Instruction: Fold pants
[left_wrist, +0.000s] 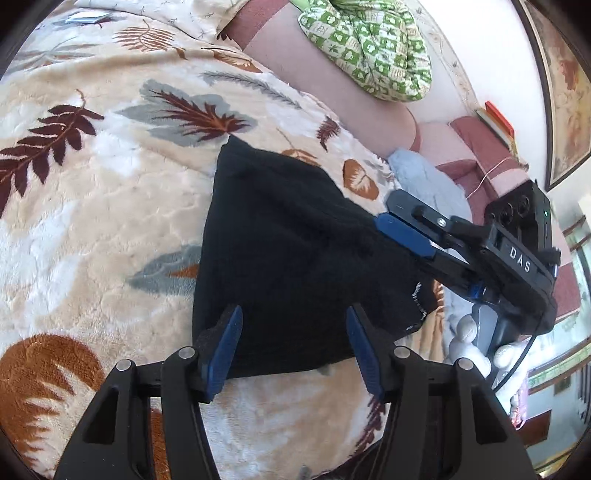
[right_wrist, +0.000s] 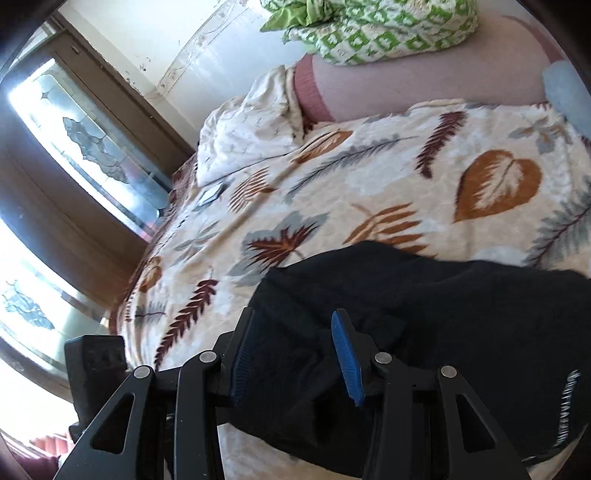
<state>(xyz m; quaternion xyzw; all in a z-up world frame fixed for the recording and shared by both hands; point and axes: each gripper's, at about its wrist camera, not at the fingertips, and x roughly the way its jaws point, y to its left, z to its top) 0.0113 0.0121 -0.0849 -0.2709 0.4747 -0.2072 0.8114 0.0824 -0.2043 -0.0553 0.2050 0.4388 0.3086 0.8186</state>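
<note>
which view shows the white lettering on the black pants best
The right wrist view: the white lettering runs along the black pants at lower right, mostly unobstructed. The left wrist view shows it smaller, curving along the pants' right edge.

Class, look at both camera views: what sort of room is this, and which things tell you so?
Most likely a bedroom: a bed covered by a leaf-print blanket, a green patterned pillow lying at its far end, and black pants spread on it.
</note>
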